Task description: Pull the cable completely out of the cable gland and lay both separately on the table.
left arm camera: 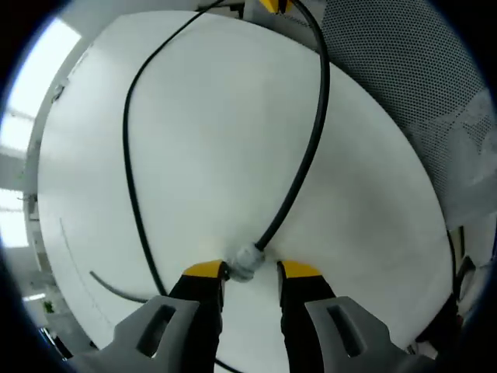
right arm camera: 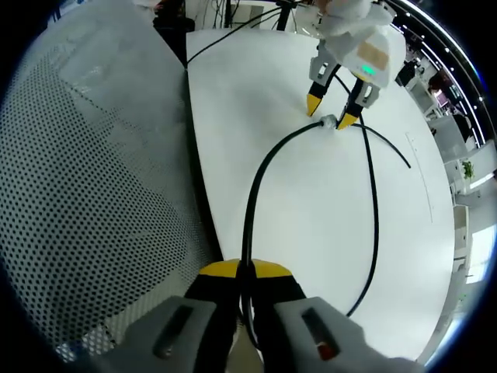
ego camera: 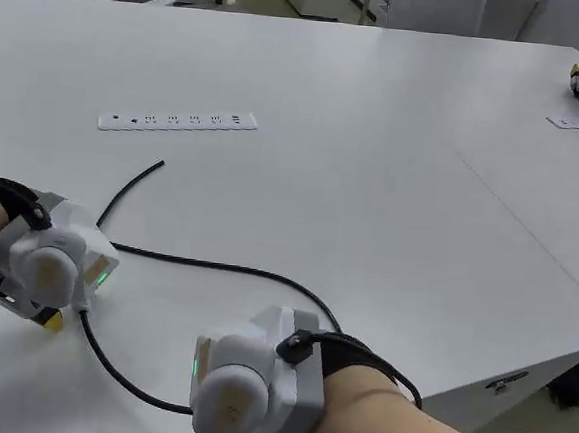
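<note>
Cable gland (left arm camera: 247,262), threaded on the black cable (left arm camera: 299,167), sits on the white counter (ego camera: 372,183) between the parted tips of the left tool (left arm camera: 251,270). Near the counter's near edge, the right tool (right arm camera: 245,270) is clamped on the cable.

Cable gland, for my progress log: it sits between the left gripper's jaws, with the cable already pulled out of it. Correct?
No. The cable gland does sit between the jaws of the left gripper, but the black cable still runs into it; the left gripper view shows this.
</note>
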Available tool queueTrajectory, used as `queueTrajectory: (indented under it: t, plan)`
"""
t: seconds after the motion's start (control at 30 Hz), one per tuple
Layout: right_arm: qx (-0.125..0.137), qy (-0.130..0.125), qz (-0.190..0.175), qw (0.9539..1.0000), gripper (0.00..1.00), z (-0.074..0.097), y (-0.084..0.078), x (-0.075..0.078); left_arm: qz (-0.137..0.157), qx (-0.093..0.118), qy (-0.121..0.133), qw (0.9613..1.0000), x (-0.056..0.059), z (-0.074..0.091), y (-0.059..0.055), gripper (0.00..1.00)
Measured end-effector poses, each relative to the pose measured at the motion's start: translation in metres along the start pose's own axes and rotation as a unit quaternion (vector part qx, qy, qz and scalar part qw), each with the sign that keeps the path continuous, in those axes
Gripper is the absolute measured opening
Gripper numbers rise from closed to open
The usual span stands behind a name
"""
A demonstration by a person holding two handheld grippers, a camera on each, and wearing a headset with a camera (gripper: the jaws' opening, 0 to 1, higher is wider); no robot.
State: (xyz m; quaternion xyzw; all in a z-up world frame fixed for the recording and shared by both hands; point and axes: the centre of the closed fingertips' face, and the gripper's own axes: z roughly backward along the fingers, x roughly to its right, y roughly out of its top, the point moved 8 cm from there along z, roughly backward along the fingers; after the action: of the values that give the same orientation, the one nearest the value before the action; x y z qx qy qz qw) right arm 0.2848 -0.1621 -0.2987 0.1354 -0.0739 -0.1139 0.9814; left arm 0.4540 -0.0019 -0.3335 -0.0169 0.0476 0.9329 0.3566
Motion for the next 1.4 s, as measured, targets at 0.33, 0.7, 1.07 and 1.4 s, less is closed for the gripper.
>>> queueTrajectory:
  t: [0.33, 0.7, 1.07, 1.4]
  plan:
    - [-0.047, -0.016, -0.028, 0.9984, 0.05, 0.000, -0.014, 0.004, 0.103, 0.019, -0.008, 0.9945, 0.009, -0.002, 0.004, 0.15]
    - [0.044, -0.024, -0.037, 0.9980, 0.20, 0.005, 0.008, 0.007, 0.227, 0.126, 0.028, 0.9654, 0.035, 0.053, 0.028, 0.15]
    - [0.222, 0.020, -0.082, 0.9713, 0.30, 0.028, 0.044, 0.004, 0.258, 0.175, 0.087, 0.9460, 0.065, 0.104, 0.093, 0.15]
    - [0.248, 0.047, -0.054, 0.9662, 0.04, 0.033, 0.052, -0.008, 0.325, 0.189, 0.128, 0.9177, 0.092, 0.104, 0.124, 0.15]
